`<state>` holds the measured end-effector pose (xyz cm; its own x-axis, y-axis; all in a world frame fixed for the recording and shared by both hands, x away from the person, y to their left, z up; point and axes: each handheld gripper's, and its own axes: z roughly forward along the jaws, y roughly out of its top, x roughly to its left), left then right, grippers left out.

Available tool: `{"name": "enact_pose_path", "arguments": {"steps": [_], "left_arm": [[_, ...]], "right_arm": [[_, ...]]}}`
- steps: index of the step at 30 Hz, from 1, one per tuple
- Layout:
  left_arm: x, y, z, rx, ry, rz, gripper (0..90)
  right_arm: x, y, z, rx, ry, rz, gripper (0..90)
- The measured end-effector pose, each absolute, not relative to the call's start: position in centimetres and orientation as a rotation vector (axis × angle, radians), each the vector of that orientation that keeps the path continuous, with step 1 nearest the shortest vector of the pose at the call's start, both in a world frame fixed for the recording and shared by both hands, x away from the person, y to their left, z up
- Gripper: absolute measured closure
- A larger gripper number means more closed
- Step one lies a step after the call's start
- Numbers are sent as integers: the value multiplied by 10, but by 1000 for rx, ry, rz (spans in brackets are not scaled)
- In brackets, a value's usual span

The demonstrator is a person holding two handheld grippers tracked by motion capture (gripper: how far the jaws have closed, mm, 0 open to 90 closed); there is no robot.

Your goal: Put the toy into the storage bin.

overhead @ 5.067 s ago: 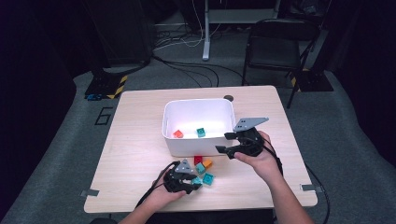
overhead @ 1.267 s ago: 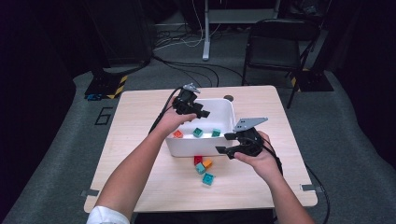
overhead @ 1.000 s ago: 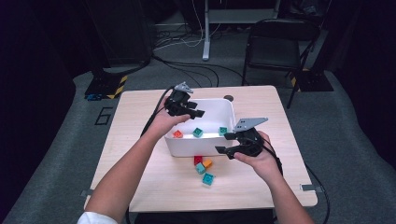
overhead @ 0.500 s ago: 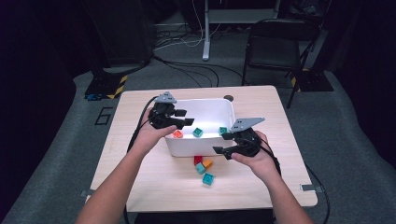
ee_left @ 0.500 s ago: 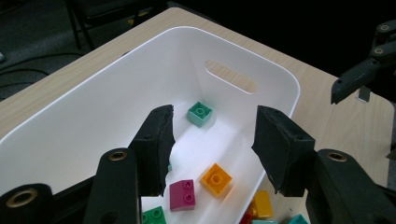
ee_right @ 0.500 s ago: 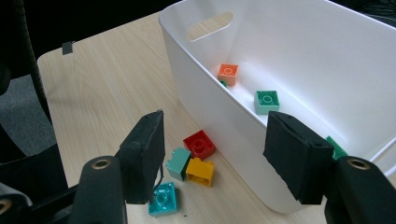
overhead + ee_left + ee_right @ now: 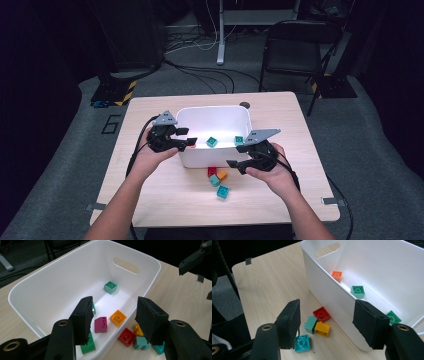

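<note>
A white bin (image 7: 215, 114) stands mid-table. My left gripper (image 7: 185, 139) hovers at its left near corner, open, nothing between the jaws. In the left gripper view my left gripper (image 7: 113, 312) looks into the bin (image 7: 50, 277) at a green brick (image 7: 110, 287), an orange brick (image 7: 118, 317), a magenta brick (image 7: 101, 324) and another green brick (image 7: 88, 341). My right gripper (image 7: 239, 157) is open at the bin's right near corner. Below my right gripper (image 7: 325, 315) lie a red brick (image 7: 321, 314), a yellow brick (image 7: 322, 328) and two teal bricks (image 7: 302, 343).
The loose bricks (image 7: 218, 180) sit on the wooden table (image 7: 300, 130) just in front of the bin. A black folding chair (image 7: 295, 45) stands beyond the table's far right. Cables trail from both grippers off the near edge.
My left gripper has drawn back from above the bin's far left part toward its left near corner, a little lower. The right gripper has stayed put. Both remain open.
</note>
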<state>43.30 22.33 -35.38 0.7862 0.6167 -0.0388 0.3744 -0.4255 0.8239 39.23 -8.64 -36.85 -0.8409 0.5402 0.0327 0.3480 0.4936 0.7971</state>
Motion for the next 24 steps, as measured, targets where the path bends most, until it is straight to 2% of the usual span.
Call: {"name": "enact_pose_path", "arguments": {"steps": [14, 24], "left_arm": [[418, 258, -383, 1993, 829, 277, 457], [412, 275, -388, 1978, 865, 311, 449]], "right_arm": [[384, -79, -397, 766, 2568, 1231, 417], [381, -73, -434, 786, 2612, 1230, 468]]}}
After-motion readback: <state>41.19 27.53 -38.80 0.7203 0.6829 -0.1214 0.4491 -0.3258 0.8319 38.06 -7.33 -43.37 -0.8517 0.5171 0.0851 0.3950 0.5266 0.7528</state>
